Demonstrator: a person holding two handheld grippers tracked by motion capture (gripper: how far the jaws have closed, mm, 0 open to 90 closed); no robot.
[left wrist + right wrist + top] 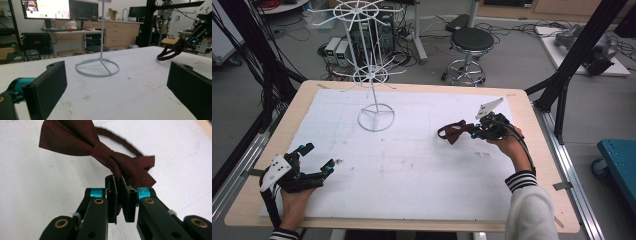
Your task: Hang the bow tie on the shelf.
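High view: the right gripper (475, 131) held a dark red bow tie (452, 132) just above the white mat (412, 170), right of centre and well apart from the white wire rack (373, 75) at the far left. The left gripper (317, 160) rested near the front-left corner, jaws spread and empty.

Left gripper view: both jaws stood wide apart; the rack's ring base (97, 67) lay ahead, the bow tie (172, 51) farther right.

Right gripper view: the jaws were clamped on one wing of the bow tie (100, 150), its neck band (120, 140) looping behind. The step appeared to be carrying; hanging it on the rack would probably call for lifting the band over an arm.
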